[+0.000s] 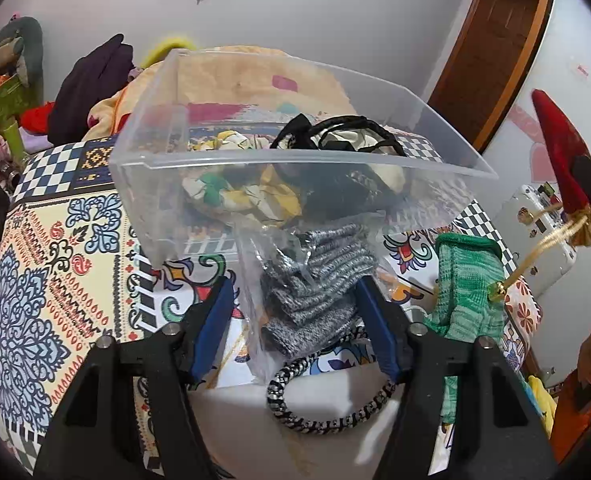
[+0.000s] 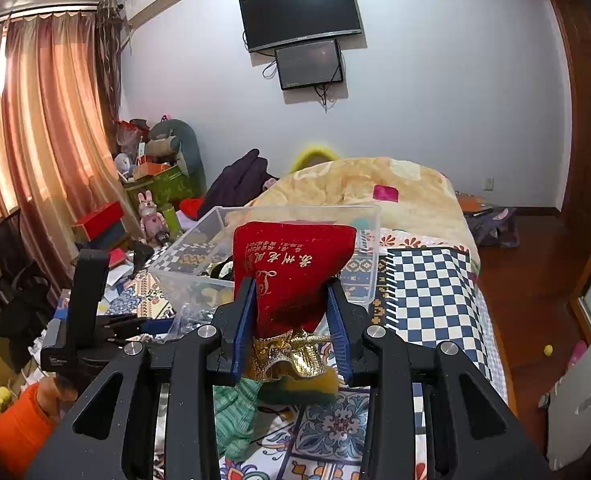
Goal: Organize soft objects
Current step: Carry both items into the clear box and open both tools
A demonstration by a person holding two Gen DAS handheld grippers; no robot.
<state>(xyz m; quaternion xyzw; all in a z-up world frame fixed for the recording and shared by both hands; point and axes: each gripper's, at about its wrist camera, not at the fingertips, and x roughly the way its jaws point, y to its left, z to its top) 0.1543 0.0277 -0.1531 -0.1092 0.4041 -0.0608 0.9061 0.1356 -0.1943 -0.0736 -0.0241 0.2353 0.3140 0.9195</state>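
- Blue-padded fingers of the left gripper (image 1: 295, 320) are spread wide above a grey knitted item in a clear plastic bag (image 1: 315, 280); nothing is held between them.
- Just near of that bag, a black-and-white braided loop (image 1: 327, 412) is seen on the patterned bedspread (image 1: 55, 260).
- To the right, a green knitted cloth (image 1: 467, 292) lies on the bedspread.
- Farther off, a clear plastic bin (image 1: 255, 160) stands on the bed, with a floral cloth (image 1: 247, 196) and a black strapped item (image 1: 335, 136) inside.
- By the right gripper (image 2: 291, 316), a red velvet drawstring pouch (image 2: 291, 264) with gold lettering is clamped, raised above the bed, near of the bin.
- Gold cords (image 1: 535, 256) hang from the pouch.
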